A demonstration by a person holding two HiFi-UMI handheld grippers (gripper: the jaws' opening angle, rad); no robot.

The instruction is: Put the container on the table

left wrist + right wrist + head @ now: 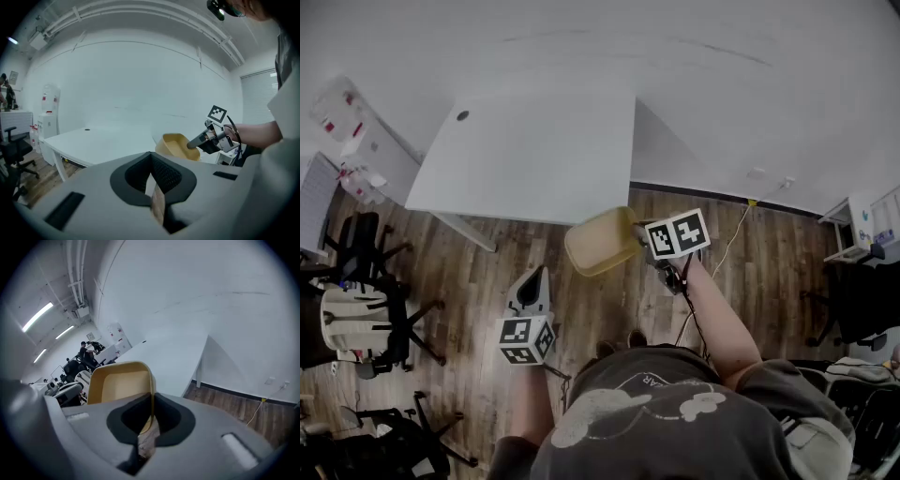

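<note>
Shoulders in a dark shirt fill the head view at 6 o'clock. Just ahead, at 7 o'clock from the picture's middle, the left gripper hangs over the wooden floor, with its marker cube nearest the person. In the left gripper view its jaws are pressed together with nothing between them.

Further out, at 1 o'clock from the left gripper, the right gripper is held at the end of a bare forearm. Its jaws are clamped on the side wall of the yellow container; in the right gripper view the thin rim runs between them. The container is in the air and tilted, its open side turned toward the left gripper. It hangs just off the near right corner of the white surface, not resting on it.

Beyond, the surface stretches toward 11 o'clock, with a small dark hole near its far left corner. Office chairs stand at 9 o'clock, well apart from the grippers. A yellow cable crosses the floor at 3 o'clock, and a pale wall closes the view at 12 o'clock.
</note>
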